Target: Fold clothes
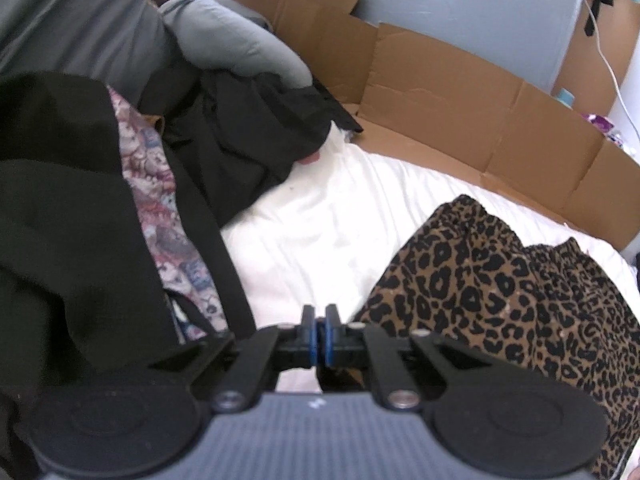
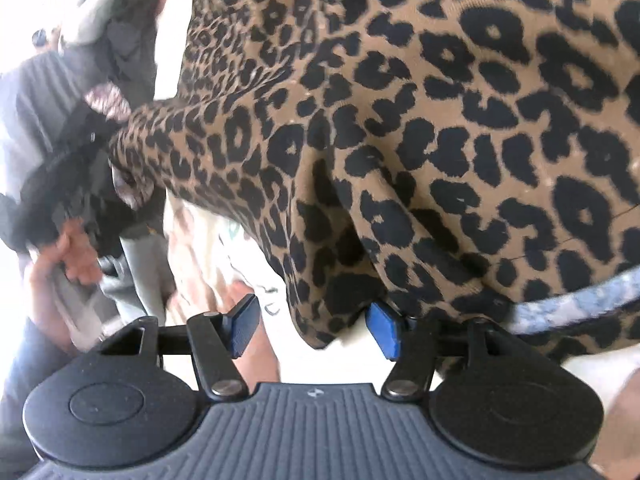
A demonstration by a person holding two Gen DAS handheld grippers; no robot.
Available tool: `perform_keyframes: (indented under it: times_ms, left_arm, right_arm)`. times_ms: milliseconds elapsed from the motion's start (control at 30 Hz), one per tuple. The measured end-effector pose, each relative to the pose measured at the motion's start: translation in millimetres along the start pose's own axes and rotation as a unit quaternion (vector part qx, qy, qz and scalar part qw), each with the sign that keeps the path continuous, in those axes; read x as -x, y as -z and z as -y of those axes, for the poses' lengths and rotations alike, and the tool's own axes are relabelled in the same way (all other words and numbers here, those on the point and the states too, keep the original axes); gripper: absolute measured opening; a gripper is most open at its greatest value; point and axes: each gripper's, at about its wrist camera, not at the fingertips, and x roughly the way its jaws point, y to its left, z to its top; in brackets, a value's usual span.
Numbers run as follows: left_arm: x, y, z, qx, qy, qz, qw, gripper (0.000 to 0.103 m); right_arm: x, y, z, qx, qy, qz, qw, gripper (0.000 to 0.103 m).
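The left claw (image 1: 320,320) has its two black fingers with blue pads pressed together, nothing visible between them, above the white bed sheet (image 1: 320,216). To its right, a tan and black leopard-print fabric garment (image 1: 520,300) lies bunched on the bed, its near edge just beside the claw. To the left sits a heap of dark clothes: a black garment (image 1: 60,208), a strip of pinkish patterned cloth (image 1: 160,200) tucked between the black folds, and a second black garment (image 1: 256,136) farther back. Grey cushions (image 1: 224,36) rise behind the heap, and flattened brown cardboard (image 1: 460,96) lines the far edge of the bed against a pale blue wall (image 1: 472,12).

In the right wrist view, the right claw (image 2: 316,330) is spread wide, its blue pads (image 2: 244,330) well apart. The leopard-print garment (image 2: 400,120) fills most of the frame and hangs down over the claw; a lower fold drops into the gap between the fingers, draped over the right-hand finger and hiding part of its pad. A pale blue patterned band (image 2: 572,304) runs along the garment's lower right. At the left edge a bare hand (image 2: 64,264) is visible, blurred, next to dark cloth.
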Motion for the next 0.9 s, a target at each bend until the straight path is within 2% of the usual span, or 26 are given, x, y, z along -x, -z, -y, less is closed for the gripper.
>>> perform_keyframes:
  times_ms: [33,67,100,200,267,467,600,733,767,833,867,900]
  left_arm:
    - [-0.2,0.3,-0.3,0.001,0.000,-0.001,1.0000,0.004]
    - [-0.4,0.7,-0.6,0.003,0.000,-0.001,1.0000,0.004]
    - [0.0,0.4,-0.4,0.003,0.000,0.000,1.0000,0.004]
    - [4.2,-1.3,1.5,-0.002,-0.002,0.006,1.0000,0.004]
    - [8.4,-0.8,2.4,-0.003,-0.007,0.008,0.9999,0.004]
    - [13.1,5.1,-1.4,-0.002,-0.027,0.001,0.9996,0.004]
    - [5.7,20.4,-6.0,-0.009,-0.043,-0.021,0.9988,0.004]
    - [-23.4,40.2,-6.1,-0.047,-0.070,-0.066,0.9942,0.005]
    - [-31.0,45.1,-5.6,-0.058,-0.079,-0.079,0.9920,0.009]
    - [-35.0,47.4,-3.4,-0.064,-0.086,-0.090,0.9901,0.010]
    - [-34.3,46.2,-2.1,-0.060,-0.086,-0.089,0.9904,0.011]
    - [-33.6,44.9,-0.7,-0.057,-0.086,-0.088,0.9908,0.015]
  right_arm:
    - [-2.5,-0.2,2.7,-0.005,0.006,-0.002,1.000,0.037]
    - [-5.0,-0.1,5.3,-0.008,0.015,-0.005,1.000,0.013]
    - [-3.5,0.1,6.2,-0.005,0.015,-0.005,1.000,0.008]
    - [7.8,2.6,3.0,0.018,0.004,-0.007,1.000,0.003]
    - [17.2,4.9,-1.2,0.037,-0.007,-0.009,0.999,0.003]
    - [25.0,5.5,-2.1,0.034,-0.040,-0.028,0.998,0.002]
    - [21.0,7.1,7.0,0.028,-0.029,-0.041,0.998,0.002]
    - [9.7,6.7,16.3,0.011,-0.003,-0.042,0.999,0.003]
    - [6.6,6.6,15.4,0.013,0.009,-0.044,0.999,0.004]
    - [4.4,6.9,9.5,0.032,0.026,-0.052,0.998,0.009]
    - [5.8,6.7,5.8,0.041,0.029,-0.055,0.997,0.015]
    - [9.8,7.3,1.6,0.050,0.025,-0.055,0.997,0.032]
